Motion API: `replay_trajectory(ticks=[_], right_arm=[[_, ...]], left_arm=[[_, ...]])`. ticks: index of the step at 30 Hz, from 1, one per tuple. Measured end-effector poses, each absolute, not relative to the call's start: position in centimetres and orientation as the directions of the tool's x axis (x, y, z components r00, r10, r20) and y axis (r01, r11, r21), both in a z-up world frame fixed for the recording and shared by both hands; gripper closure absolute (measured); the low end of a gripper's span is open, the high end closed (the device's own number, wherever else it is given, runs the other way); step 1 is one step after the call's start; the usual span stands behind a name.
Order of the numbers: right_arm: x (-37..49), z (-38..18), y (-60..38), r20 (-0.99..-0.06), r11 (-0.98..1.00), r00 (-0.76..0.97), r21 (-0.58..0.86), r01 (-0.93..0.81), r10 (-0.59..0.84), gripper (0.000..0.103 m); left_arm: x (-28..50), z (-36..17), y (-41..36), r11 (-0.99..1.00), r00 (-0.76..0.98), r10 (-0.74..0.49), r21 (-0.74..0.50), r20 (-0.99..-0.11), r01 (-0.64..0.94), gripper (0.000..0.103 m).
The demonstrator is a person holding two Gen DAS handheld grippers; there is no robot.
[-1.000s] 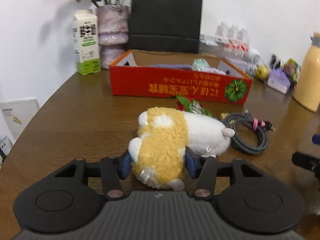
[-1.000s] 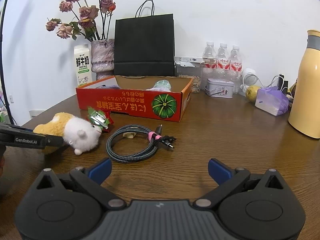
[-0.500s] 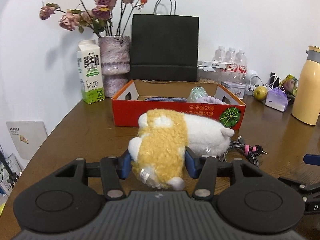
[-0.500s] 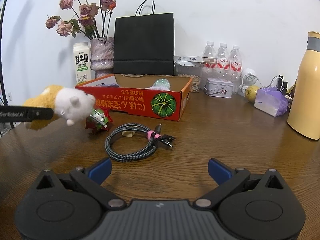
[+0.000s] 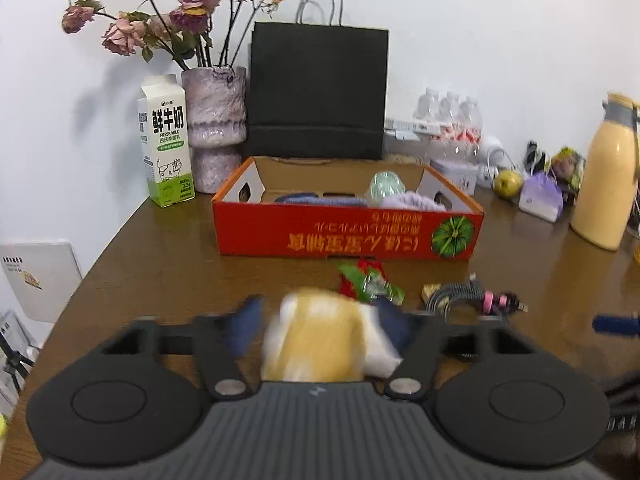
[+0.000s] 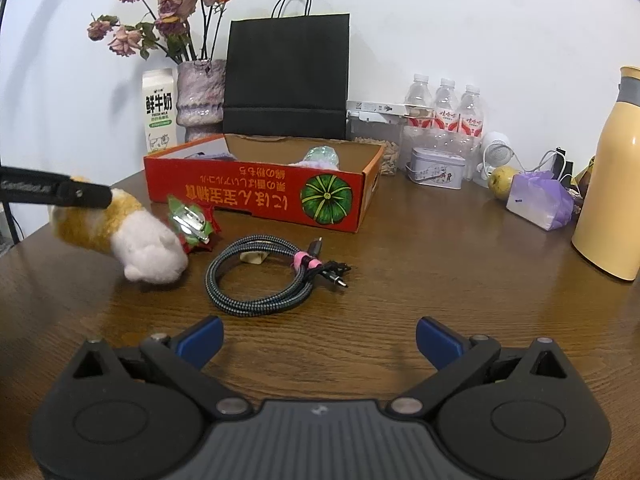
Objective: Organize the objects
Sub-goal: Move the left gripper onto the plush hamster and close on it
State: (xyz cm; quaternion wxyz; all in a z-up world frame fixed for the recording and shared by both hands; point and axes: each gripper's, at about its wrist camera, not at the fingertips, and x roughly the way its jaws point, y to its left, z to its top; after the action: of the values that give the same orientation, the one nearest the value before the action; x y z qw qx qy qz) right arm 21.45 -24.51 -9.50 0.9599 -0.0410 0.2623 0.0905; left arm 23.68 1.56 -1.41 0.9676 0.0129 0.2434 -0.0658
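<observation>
My left gripper (image 5: 320,320) has its jaws spread apart. The yellow and white plush toy (image 5: 320,340) is blurred between them, low and tilted down. In the right wrist view the plush toy (image 6: 128,232) hangs below the left gripper's finger (image 6: 60,192), head near the table. The red cardboard box (image 5: 348,236) stands behind it, holding a purple cloth (image 5: 408,202) and a green round object (image 5: 386,184). My right gripper (image 6: 318,338) is open and empty above the table, in front of a coiled braided cable (image 6: 264,276).
A red and green foil wrapper (image 6: 192,224) lies between the plush and the box. A milk carton (image 5: 166,140), flower vase (image 5: 214,120) and black paper bag (image 5: 318,92) stand behind. A yellow thermos (image 6: 612,176), water bottles (image 6: 444,112), tin (image 6: 436,168) and purple pouch (image 6: 540,200) are at the right.
The left gripper had lifted the plush off the table. Now its jaws have opened and the plush is dropping, tipped head down toward the table.
</observation>
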Motion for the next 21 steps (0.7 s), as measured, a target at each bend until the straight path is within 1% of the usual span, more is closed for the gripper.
replay_trajectory(ticks=[1,3,6,9,11,12,13,14,16,17,21], right_arm=[[21.5,-9.5,-24.5,-0.515,0.980,0.843,-0.032,-0.198,0.154,0.000],[21.6,-9.6,-24.4,-0.521,0.979,0.839,-0.029,-0.201,0.157,0.000],[21.7,-9.6,-24.5,-0.523,0.979,0.837,-0.021,-0.201,0.160,0.000],[21.7,-9.6,-24.6,-0.523,0.980,0.837,-0.015,-0.198,0.161,0.000],[21.7,-9.6,-24.6,-0.524,0.980,0.836,-0.012,-0.197,0.161,0.000],[21.7,-9.6,-24.6,-0.526,0.980,0.835,-0.011,-0.197,0.162,0.000],[21.8,-9.6,-24.7,-0.527,0.980,0.834,-0.010,-0.198,0.163,0.000],[21.8,-9.7,-24.7,-0.529,0.980,0.833,-0.008,-0.197,0.163,0.000],[21.9,-9.6,-24.7,-0.530,0.980,0.832,-0.006,-0.199,0.165,0.000],[21.9,-9.6,-24.7,-0.530,0.980,0.831,-0.006,-0.199,0.166,0.000],[21.8,-9.7,-24.7,-0.529,0.978,0.831,-0.005,-0.207,0.173,0.000]], left_arm=[[23.6,-1.6,1.6,0.989,0.864,-0.124,0.009,-0.488,0.147,0.003],[23.7,-2.1,1.8,0.983,0.844,-0.134,0.035,-0.520,0.178,0.003],[24.7,-3.2,2.1,0.976,0.791,-0.146,0.044,-0.595,0.213,0.002],[25.7,-4.3,2.7,0.978,0.752,-0.153,0.013,-0.641,0.210,0.003],[26.0,-4.8,3.1,0.981,0.745,-0.164,-0.026,-0.646,0.193,0.008],[26.2,-5.1,3.2,0.981,0.743,-0.174,-0.051,-0.647,0.185,0.019],[26.2,-5.2,3.2,0.979,0.738,-0.191,-0.076,-0.648,0.187,0.042],[26.2,-5.3,3.1,0.979,0.735,-0.196,-0.087,-0.649,0.185,0.042],[25.9,-5.2,2.5,0.980,0.751,-0.185,-0.068,-0.634,0.184,0.046],[25.7,-5.1,2.3,0.981,0.759,-0.182,-0.063,-0.625,0.183,0.053],[24.6,-4.1,1.8,0.987,0.815,-0.154,-0.059,-0.559,0.146,0.053]])
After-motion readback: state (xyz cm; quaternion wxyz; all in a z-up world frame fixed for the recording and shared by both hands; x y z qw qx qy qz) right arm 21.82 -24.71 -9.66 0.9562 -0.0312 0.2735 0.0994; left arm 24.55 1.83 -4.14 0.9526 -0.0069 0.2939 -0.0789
